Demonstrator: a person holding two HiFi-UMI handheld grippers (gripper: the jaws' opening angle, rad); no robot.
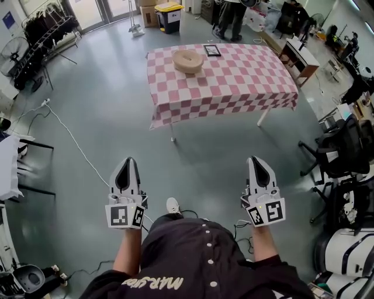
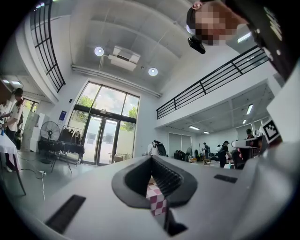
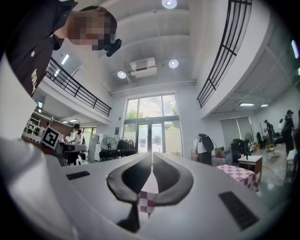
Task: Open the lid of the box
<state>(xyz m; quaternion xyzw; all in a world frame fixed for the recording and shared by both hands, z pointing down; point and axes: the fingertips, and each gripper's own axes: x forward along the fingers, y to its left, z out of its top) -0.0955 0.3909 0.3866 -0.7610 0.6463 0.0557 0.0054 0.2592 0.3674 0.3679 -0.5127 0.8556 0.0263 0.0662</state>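
A round tan box (image 1: 188,60) with its lid on sits at the far left part of the table (image 1: 245,82), which wears a red-and-white checked cloth. Both grippers hang low over the grey floor, close to the person's body and well short of the table. My left gripper (image 1: 128,161) has its jaws together with nothing between them. My right gripper (image 1: 255,159) is likewise shut and empty. In the left gripper view the jaws meet at the tip (image 2: 151,158), with checked cloth (image 2: 157,199) showing below. The right gripper view shows the same: closed tips (image 3: 152,153) over checked cloth (image 3: 146,200).
A dark flat frame (image 1: 212,51) lies on the table behind the box. A person (image 1: 231,17) stands beyond the table. Office chairs (image 1: 345,146) crowd the right side. A clothes rack (image 1: 47,35), a fan (image 1: 11,55) and a floor cable (image 1: 76,146) are at left.
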